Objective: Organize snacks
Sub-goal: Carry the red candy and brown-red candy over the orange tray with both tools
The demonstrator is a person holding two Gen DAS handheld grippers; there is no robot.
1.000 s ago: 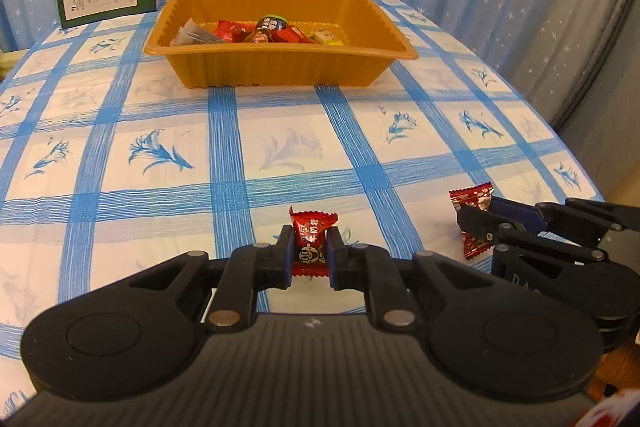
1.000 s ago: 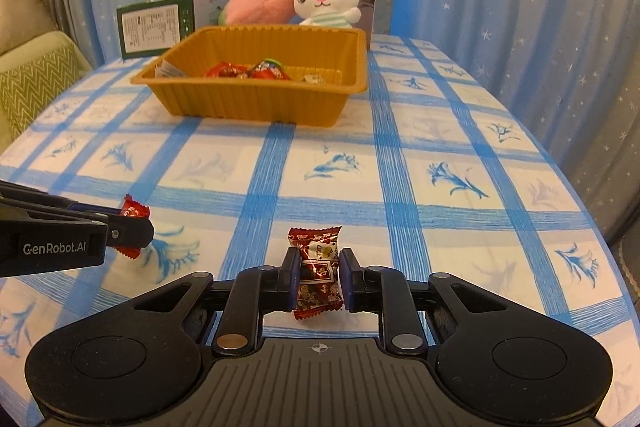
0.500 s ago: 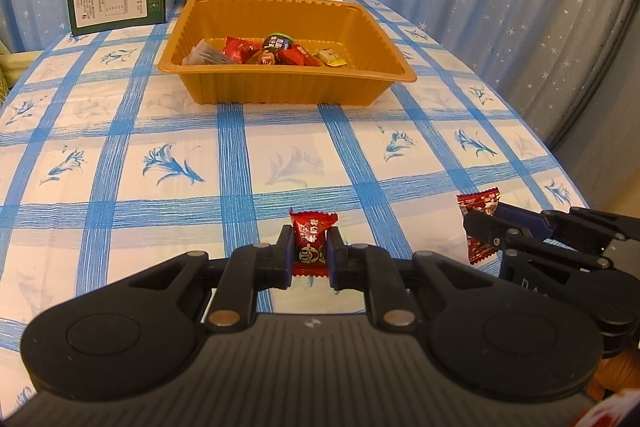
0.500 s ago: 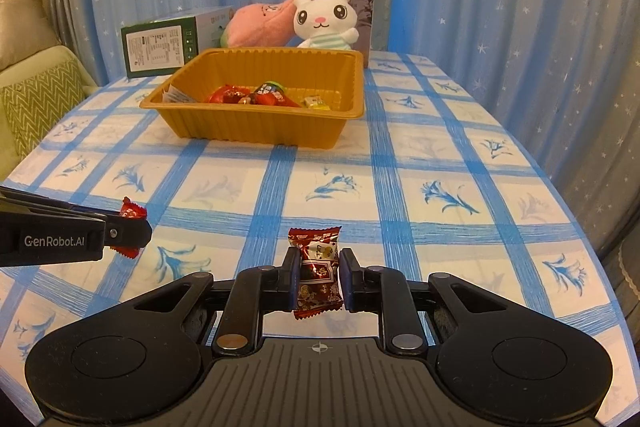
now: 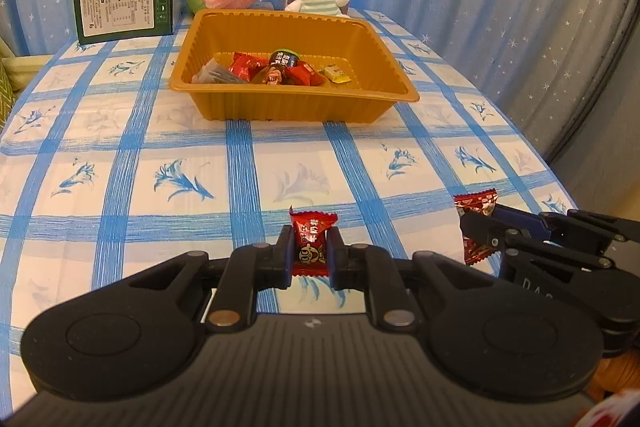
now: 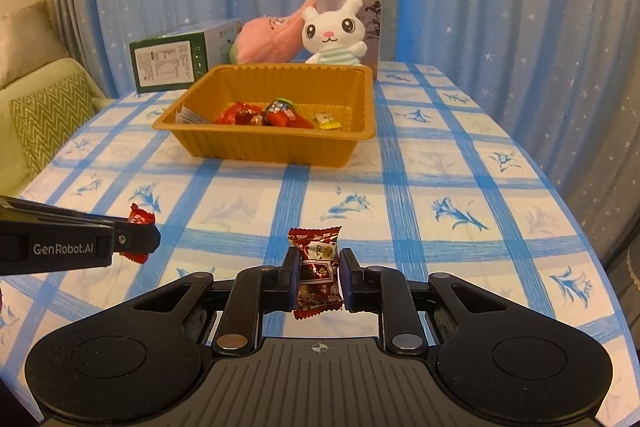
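Clamping red candy [image 5: 311, 247] in left gripper [image 5: 311, 254] above checked tablecloth [image 5: 192, 147]; right gripper [image 6: 319, 277] pinched shut on dark-red candy [image 6: 318, 273]; both held short of orange tray [image 5: 280, 103] with snacks inside.
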